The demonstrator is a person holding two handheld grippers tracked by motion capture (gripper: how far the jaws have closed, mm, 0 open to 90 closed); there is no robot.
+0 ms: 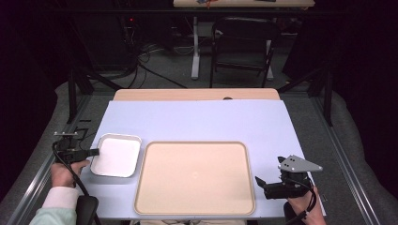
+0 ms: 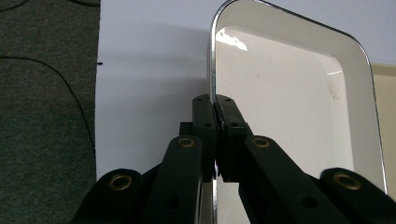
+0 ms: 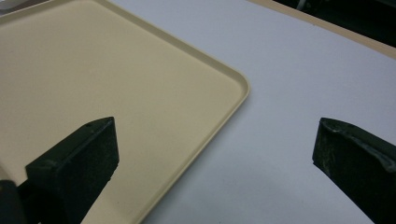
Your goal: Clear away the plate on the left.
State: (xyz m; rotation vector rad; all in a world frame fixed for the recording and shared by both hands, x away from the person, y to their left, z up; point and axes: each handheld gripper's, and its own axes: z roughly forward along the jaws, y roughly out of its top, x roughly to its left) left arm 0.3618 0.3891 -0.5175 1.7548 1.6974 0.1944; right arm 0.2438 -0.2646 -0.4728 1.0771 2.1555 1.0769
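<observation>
Metal tray [image 1: 117, 155] sits in the lower left of the high view, on the pale blue table cover [image 1: 197, 123], just beside the left edge of the big beige tray [image 1: 195, 178]. The left gripper [image 1: 96, 152] comes at it from the left and has its jaws clamped tight on the tray's left rim, about halfway along that side. In the left gripper view the rim [image 2: 211, 70] runs straight up the middle of the frame and disappears between the two closed pads, one pad inside the tray and one outside. The tray lies flat and open side up; its long axis runs near-to-far in the high view, leaning a bit to the right. The right gripper [image 1: 261, 183] is down in the lower right, jaws spread wide with nothing between them, hanging near the beige tray's right corner.
</observation>
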